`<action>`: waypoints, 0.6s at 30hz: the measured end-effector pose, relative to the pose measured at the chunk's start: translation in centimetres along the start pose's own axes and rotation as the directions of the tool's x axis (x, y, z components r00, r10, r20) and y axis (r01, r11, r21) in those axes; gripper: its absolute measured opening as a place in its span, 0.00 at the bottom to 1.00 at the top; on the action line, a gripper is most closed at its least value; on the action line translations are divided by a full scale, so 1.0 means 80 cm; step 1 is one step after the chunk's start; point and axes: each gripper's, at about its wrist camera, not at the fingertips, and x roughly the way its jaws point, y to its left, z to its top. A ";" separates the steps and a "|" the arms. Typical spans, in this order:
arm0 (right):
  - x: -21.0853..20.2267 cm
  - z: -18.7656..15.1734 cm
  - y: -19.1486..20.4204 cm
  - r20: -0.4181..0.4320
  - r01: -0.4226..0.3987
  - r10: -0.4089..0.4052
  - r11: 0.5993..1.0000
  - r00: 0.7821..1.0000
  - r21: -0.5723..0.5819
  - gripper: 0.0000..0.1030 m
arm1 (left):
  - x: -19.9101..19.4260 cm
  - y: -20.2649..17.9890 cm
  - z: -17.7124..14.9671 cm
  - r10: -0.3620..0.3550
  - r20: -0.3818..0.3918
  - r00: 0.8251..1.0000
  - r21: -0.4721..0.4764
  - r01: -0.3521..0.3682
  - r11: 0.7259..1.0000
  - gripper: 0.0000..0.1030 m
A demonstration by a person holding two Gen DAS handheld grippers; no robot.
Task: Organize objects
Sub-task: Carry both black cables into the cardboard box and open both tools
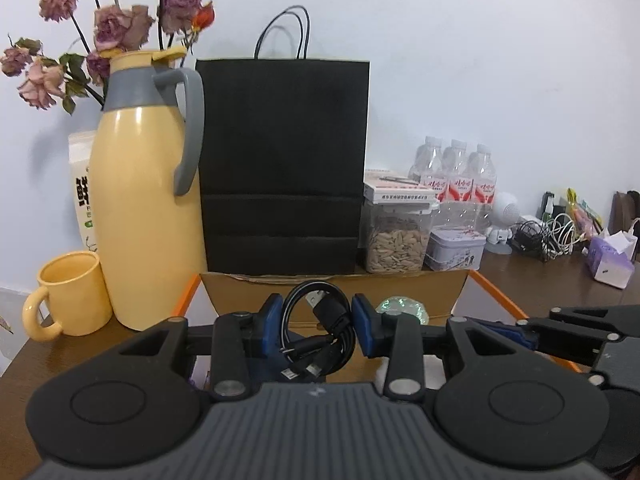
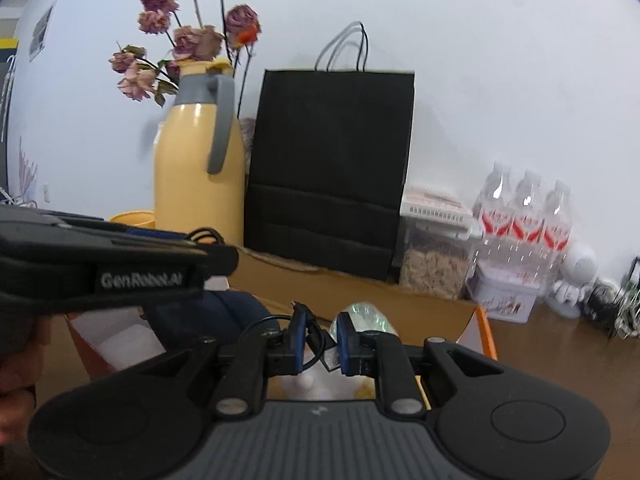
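The left gripper (image 1: 313,328) has its blue pads partly apart and pressed against both sides of a coiled black cable (image 1: 320,322), a glossy round-section lead wound into a loop that stands upright between the pads, its rounded top toward twelve o'clock and its long axis running from twelve to six in the left wrist view. The cable's loose plug ends bunch at the bottom of the loop, pointing down toward five and seven o'clock, and a darker plug body lies slantwise across the middle of the coil. The loop sits above the open cardboard box (image 1: 440,284), whose orange flaps flare out at nine and three o'clock. The right gripper (image 2: 319,338) has its pads drawn close together on a second black cable (image 2: 316,336): a thin lead that runs from a small connector tip at eleven o'clock down to a squarish silvery plug at five o'clock, with a slack loop trailing out toward nine o'clock. This gripper also sits over the box, with a clear greenish object (image 2: 366,314) just beyond its pads at one o'clock. Behind the box, at twelve o'clock, stands a black paper bag (image 1: 284,160), with a yellow jug (image 1: 148,200) at ten o'clock.
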 end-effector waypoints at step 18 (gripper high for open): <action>0.014 -0.013 -0.007 -0.051 0.040 -0.039 0.999 0.998 0.016 0.87 | 0.007 0.000 -0.008 0.054 0.004 0.999 0.000 -0.054 0.999 1.00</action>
